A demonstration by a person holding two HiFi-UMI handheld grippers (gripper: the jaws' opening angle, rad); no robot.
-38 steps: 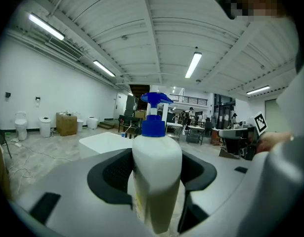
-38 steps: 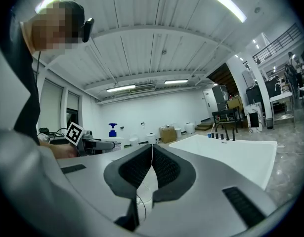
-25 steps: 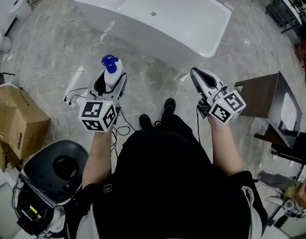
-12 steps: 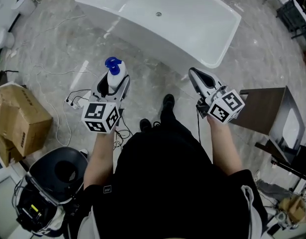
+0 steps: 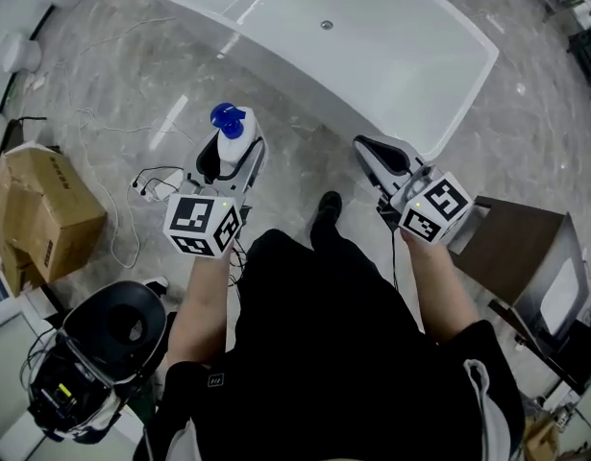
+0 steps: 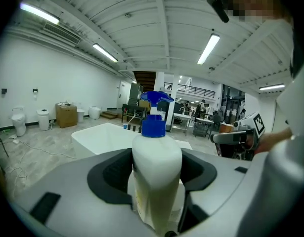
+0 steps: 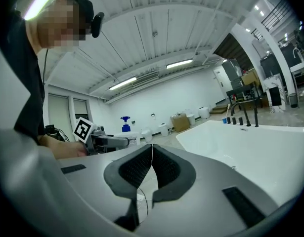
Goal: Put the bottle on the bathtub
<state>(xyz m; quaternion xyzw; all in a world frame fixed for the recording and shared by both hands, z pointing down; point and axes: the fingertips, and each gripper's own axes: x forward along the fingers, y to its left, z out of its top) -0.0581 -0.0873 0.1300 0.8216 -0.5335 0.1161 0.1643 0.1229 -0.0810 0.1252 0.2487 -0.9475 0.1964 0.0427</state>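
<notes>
A white bottle (image 5: pixel 233 137) with a blue spray cap stands upright between the jaws of my left gripper (image 5: pixel 232 152), which is shut on its body. In the left gripper view the bottle (image 6: pixel 156 167) fills the middle, with the white bathtub (image 6: pixel 105 136) on the floor beyond it. In the head view the bathtub (image 5: pixel 276 8) lies ahead, past both grippers. My right gripper (image 5: pixel 369 150) is level with the left one, shut with nothing in it. Its pads (image 7: pixel 164 169) meet in the right gripper view, where the tub (image 7: pixel 250 147) lies to the right.
A cardboard box (image 5: pixel 45 209) and loose cables (image 5: pixel 146 185) lie on the floor at the left. A dark round seat (image 5: pixel 117 323) is behind them. A dark cabinet (image 5: pixel 511 248) stands at the right. The person's shoe (image 5: pixel 326 205) is between the grippers.
Both grippers have moved forward toward the bathtub, the left one still carrying the bottle. The tub now lies nearer to them in the head view.
</notes>
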